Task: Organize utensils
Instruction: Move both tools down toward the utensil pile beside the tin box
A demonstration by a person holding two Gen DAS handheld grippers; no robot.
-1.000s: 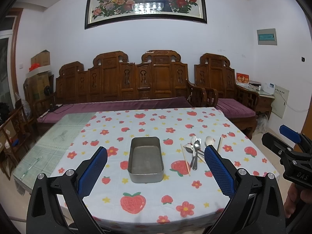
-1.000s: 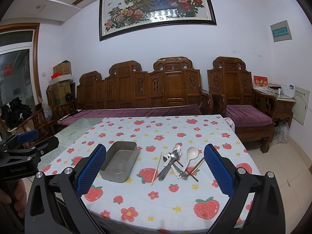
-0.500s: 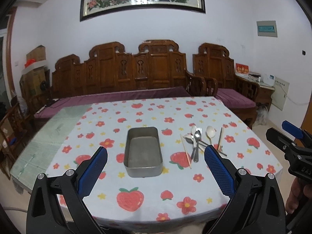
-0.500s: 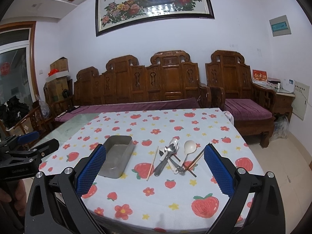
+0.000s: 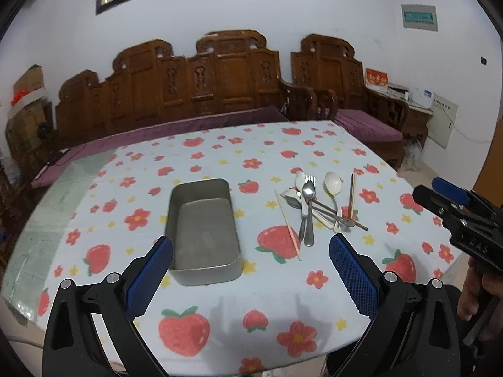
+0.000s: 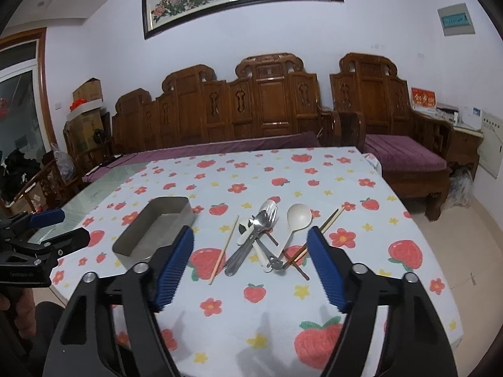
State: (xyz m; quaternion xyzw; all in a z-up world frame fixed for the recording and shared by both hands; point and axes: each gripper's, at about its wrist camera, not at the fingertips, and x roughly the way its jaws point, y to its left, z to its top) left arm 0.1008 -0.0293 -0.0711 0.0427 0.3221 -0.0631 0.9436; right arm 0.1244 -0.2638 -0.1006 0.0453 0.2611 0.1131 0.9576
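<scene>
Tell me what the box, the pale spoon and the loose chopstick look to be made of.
Box: dull grey metal, likely steel or aluminium, with a matte brushed sheen. Pale spoon: cream, smooth and opaque, plastic or ceramic; the look leaves it open. Loose chopstick: light tan, matte, probably bamboo or wood.

The left gripper (image 5: 251, 260) is matte black plastic, each arm pierced by a triangular cut-out and set with round silver screws; its fingers (image 5: 352, 275) carry blue cross-hatched pads; the right gripper (image 6: 250, 267) matches, blue pads ribbed, pale lettering moulded on its black body.
</scene>
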